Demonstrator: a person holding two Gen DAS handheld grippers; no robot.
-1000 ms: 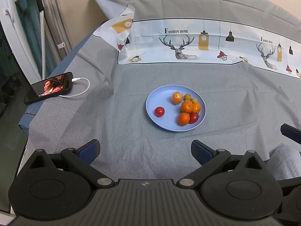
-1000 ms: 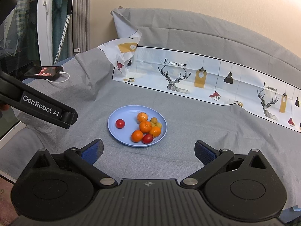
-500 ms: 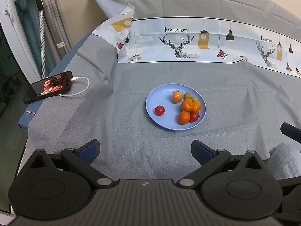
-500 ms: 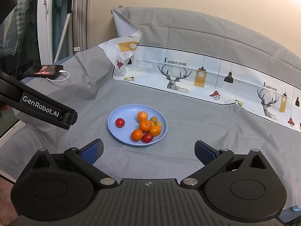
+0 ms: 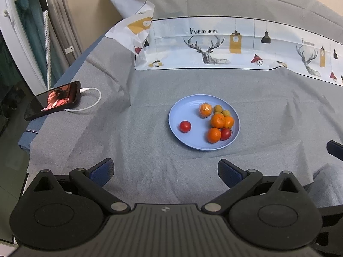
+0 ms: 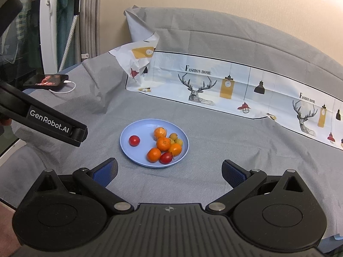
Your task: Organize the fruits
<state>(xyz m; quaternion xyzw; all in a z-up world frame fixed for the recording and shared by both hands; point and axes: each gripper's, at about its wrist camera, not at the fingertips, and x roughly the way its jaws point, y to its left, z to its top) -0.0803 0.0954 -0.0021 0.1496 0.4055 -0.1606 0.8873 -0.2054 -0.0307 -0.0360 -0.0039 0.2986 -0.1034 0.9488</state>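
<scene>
**Both claws wide apart over the plate of fruit**

Since a second ago almost nothing has moved: the round pale-blue plate (image 5: 178,115) has only crept a touch farther up the left wrist view, and the fruit on it lies as it did. The left claw (image 5: 165,169) hangs near the front of the grey-cloth-covered surface (image 5: 139,150), its blue-padded fingers (image 5: 103,169) spread wide with nothing between them. The right claw (image 6: 169,170) is likewise spread and empty, and the plate sits just beyond its gap, slightly left of centre in the right wrist view.

On the plate, one small red tomato (image 5: 185,126) lies alone on the left side. The rest cluster on the right: a peeled-looking orange in clear wrap (image 5: 205,110) at the far side, two small yellow-green fruits (image 5: 221,110) just right of it, two orange mandarins touching each other (image 5: 220,121) in the middle, and a third mandarin (image 5: 213,135) at the near edge, touching a second red tomato (image 5: 225,134).

Far left on the surface lies a black phone with a lit screen (image 5: 52,100), a white charging cable (image 5: 90,102) plugged into it. Along the far side runs a white printed cloth with deer and lamp pictures (image 5: 214,45). In the right wrist view, the black body of the left device, lettered "GenRobot.AI" (image 6: 49,124), crosses the left edge
</scene>
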